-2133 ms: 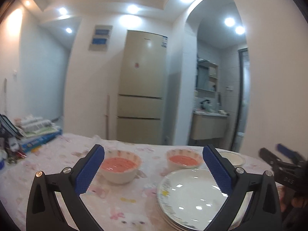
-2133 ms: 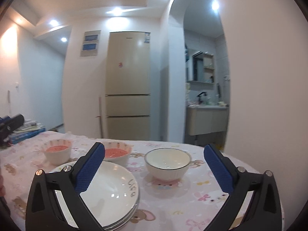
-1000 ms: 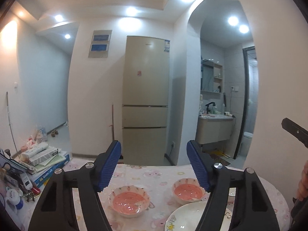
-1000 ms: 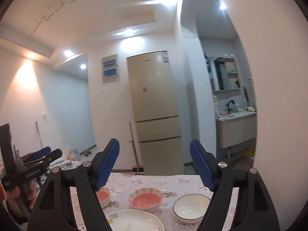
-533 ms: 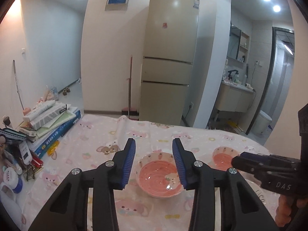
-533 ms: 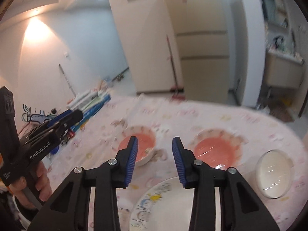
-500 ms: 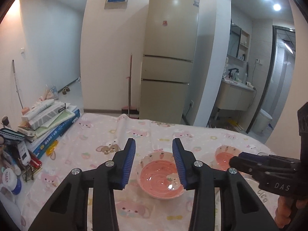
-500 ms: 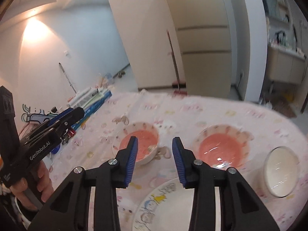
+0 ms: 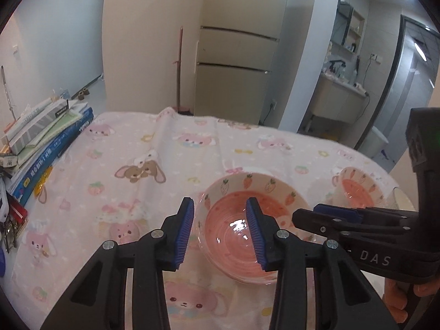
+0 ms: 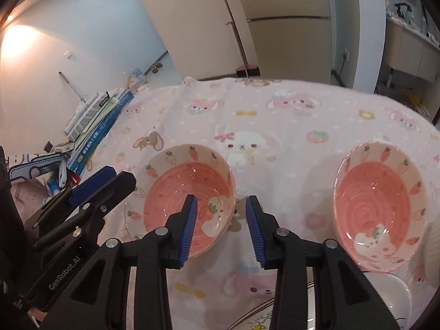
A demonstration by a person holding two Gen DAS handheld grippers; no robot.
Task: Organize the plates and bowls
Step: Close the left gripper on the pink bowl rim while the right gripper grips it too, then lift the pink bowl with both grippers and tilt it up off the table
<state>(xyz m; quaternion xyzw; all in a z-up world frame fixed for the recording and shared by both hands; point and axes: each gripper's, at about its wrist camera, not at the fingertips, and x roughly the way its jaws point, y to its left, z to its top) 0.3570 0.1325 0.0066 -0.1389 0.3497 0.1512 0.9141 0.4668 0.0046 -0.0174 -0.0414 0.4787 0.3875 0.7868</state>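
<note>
A pink bowl with strawberry and carrot prints (image 9: 242,228) sits on the pink cartoon tablecloth (image 9: 132,170). My left gripper (image 9: 220,232) is open and hovers over the bowl's left rim, one jaw on either side of it. My right gripper (image 10: 221,227) is open over the same bowl's (image 10: 189,192) right rim; it also shows in the left wrist view (image 9: 343,214). A second pink bowl (image 10: 379,214) sits to the right, also seen in the left wrist view (image 9: 357,189). A white plate's rim (image 10: 396,299) shows at the lower right.
A stack of books and boxes (image 9: 41,140) and small clutter (image 10: 52,176) lie on the table's left edge. A fridge (image 9: 236,63) stands beyond the table's far edge. The far half of the cloth is bare.
Both grippers have tipped down and moved in close over the left pink bowl. Their jaws stand at about the same width as half a second ago, narrower than a second ago.
</note>
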